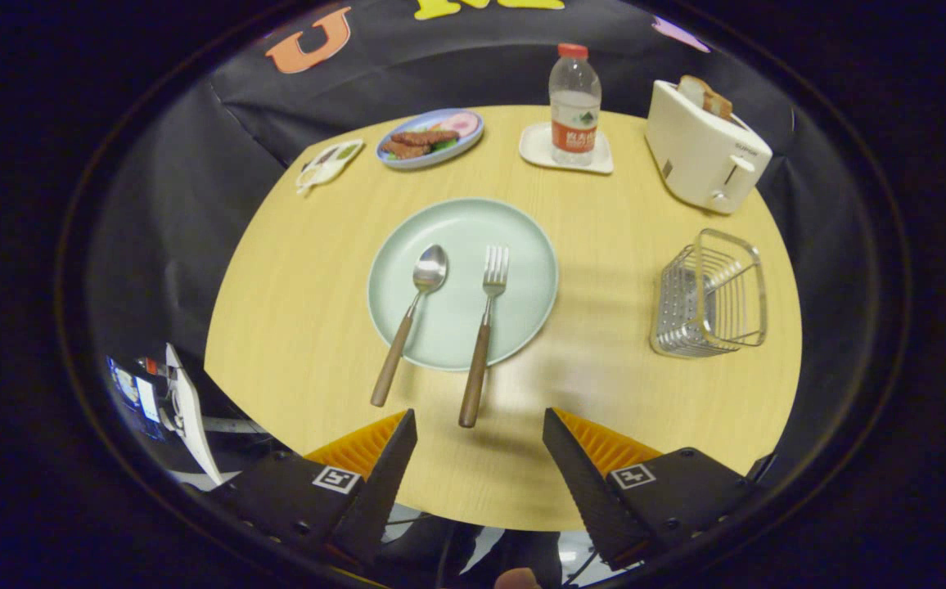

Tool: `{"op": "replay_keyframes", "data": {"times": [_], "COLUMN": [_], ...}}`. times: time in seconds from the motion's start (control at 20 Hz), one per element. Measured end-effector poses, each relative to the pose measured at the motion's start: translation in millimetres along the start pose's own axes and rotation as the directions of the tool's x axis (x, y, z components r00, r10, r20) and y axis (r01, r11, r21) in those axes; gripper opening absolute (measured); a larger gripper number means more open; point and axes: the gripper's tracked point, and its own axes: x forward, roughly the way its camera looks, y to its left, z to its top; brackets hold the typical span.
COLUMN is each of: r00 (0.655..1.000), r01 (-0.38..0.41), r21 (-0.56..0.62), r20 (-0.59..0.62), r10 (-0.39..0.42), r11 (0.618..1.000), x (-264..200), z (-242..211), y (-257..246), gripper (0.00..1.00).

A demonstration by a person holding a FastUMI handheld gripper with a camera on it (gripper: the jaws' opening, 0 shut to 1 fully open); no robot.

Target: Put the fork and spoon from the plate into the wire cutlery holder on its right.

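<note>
Just ahead of parted fingers [395,438]: fork [485,327].

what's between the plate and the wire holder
Nothing: in the gripper view, bare table separates the plate from the wire cutlery holder. The gripper is open.

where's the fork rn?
In the gripper view, the wooden-handled steel fork lies on the pale green plate, right of the wooden-handled spoon, handle end just ahead of the open gripper.

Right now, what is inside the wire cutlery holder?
Nothing visible inside the wire cutlery holder; its wires show only table. The spoon and fork lie on the plate. The open fingers hover before them.
</note>
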Motion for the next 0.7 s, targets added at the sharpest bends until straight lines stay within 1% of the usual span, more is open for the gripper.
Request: {"op": "replay_keyframes", "data": {"times": [0.15, 0.25, 0.3, 0.35, 0.4, 0.45, 0.5, 0.6, 0.65, 0.7], "r00": [0.998, 0.996, 0.995, 0.994, 0.993, 0.993, 0.991, 0.991, 0.992, 0.993], "r01": [0.035, 0.040, 0.054, 0.063, 0.068, 0.066, 0.075, 0.080, 0.067, 0.048], "r21": [0.002, 0.018, 0.015, 0.014, 0.014, 0.025, 0.042, 0.081, 0.098, 0.106], "r20": [-0.053, -0.082, -0.088, -0.088, -0.098, -0.104, -0.113, -0.116, -0.117, -0.115], "r10": [-0.035, -0.038, -0.053, -0.061, -0.066, -0.063, -0.070, -0.070, -0.056, -0.036], "r11": [0.999, 0.999, 0.998, 0.998, 0.998, 0.997, 0.996, 0.994, 0.993, 0.993], "x": [33, 46, 53, 60, 61, 57, 69, 71, 67, 66], "z": [1, 2, 3, 6, 7, 11, 7, 7, 8, 8], "y": [0, 4, 2, 0, 1, 3, 2, 2, 2, 3], "gripper": [0.95, 0.83, 0.78, 0.76, 0.68, 0.64, 0.51, 0.26, 0.13, 0.05]}}
